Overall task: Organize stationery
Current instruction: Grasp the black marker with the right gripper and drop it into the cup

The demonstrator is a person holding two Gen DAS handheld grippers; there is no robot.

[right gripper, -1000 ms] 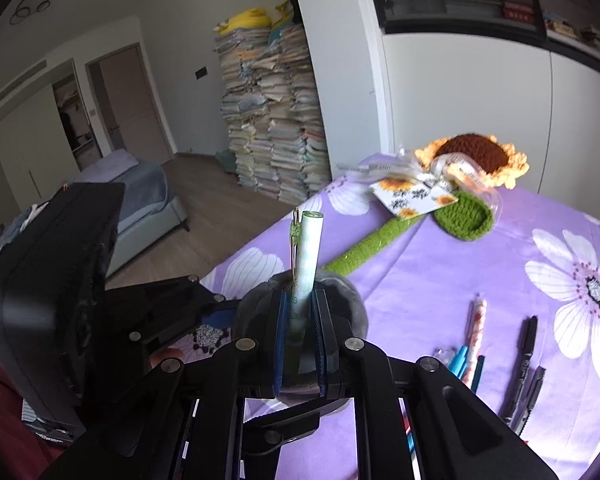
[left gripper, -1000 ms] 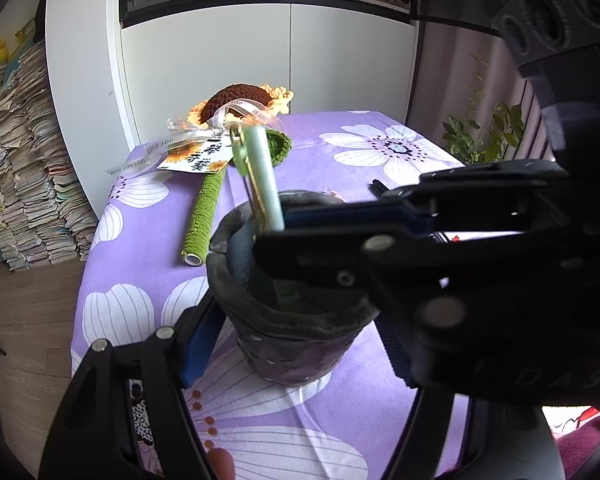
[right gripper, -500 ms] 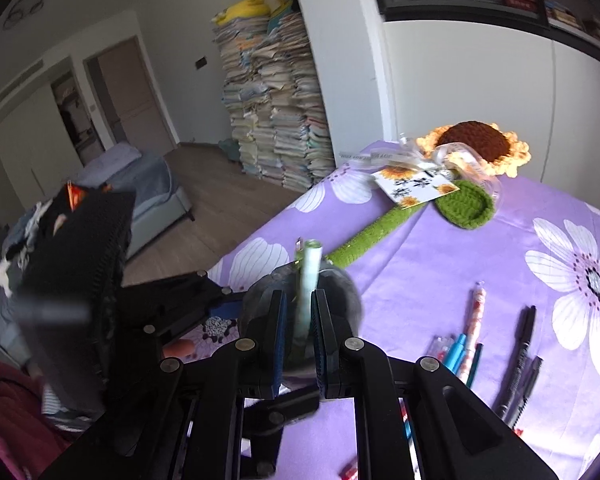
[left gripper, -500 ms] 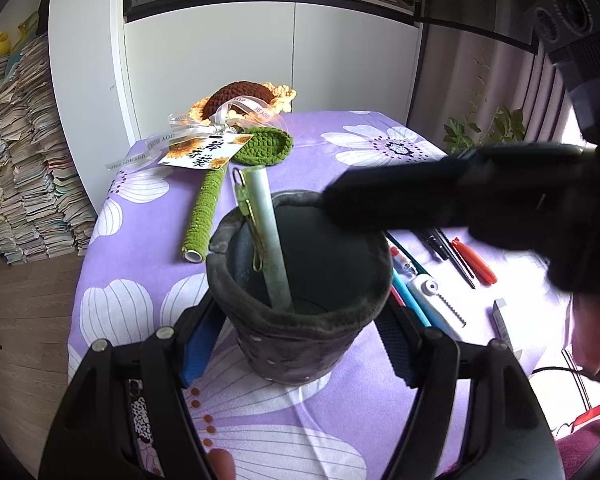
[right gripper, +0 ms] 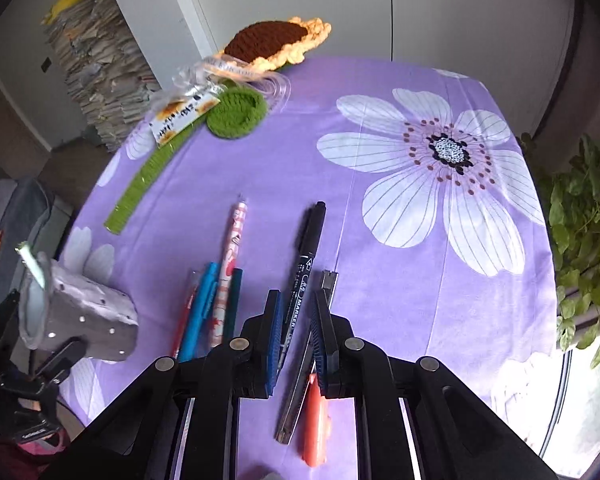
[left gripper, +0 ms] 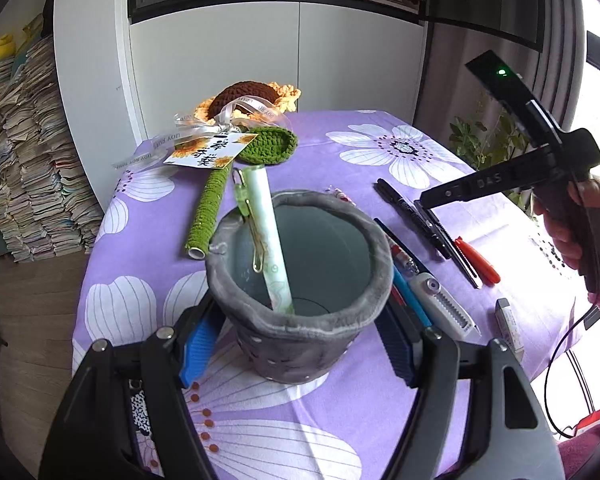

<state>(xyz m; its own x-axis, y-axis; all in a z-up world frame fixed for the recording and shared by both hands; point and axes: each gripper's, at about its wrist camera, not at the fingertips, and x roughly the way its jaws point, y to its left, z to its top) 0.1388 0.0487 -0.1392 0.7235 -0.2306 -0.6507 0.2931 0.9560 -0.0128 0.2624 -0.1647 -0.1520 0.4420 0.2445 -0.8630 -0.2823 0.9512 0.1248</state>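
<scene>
My left gripper point(left gripper: 300, 332) is shut on a grey felt pen holder point(left gripper: 300, 304) standing on the purple flowered tablecloth point(left gripper: 340, 152). A pale green pen point(left gripper: 266, 232) leans inside the holder. My right gripper point(right gripper: 296, 312) is open and empty, hovering just above a black marker point(right gripper: 306, 268) that lies between its fingers. It also shows in the left wrist view point(left gripper: 432, 216) over the pens. Blue, pink and dark green pens point(right gripper: 220, 292) lie left of the marker. The holder also shows at the left of the right wrist view point(right gripper: 76, 316).
A crocheted sunflower point(left gripper: 236, 136) with a tag lies at the table's far side. A red pen point(left gripper: 476, 260), a correction tape point(left gripper: 444, 304) and an eraser point(left gripper: 508, 320) lie right of the holder. A potted plant point(right gripper: 584, 240) stands beyond the right edge.
My right gripper let go of the pale green pen in the holder, opened, and moved right and down over the black marker. The left gripper kept hold of the holder.
</scene>
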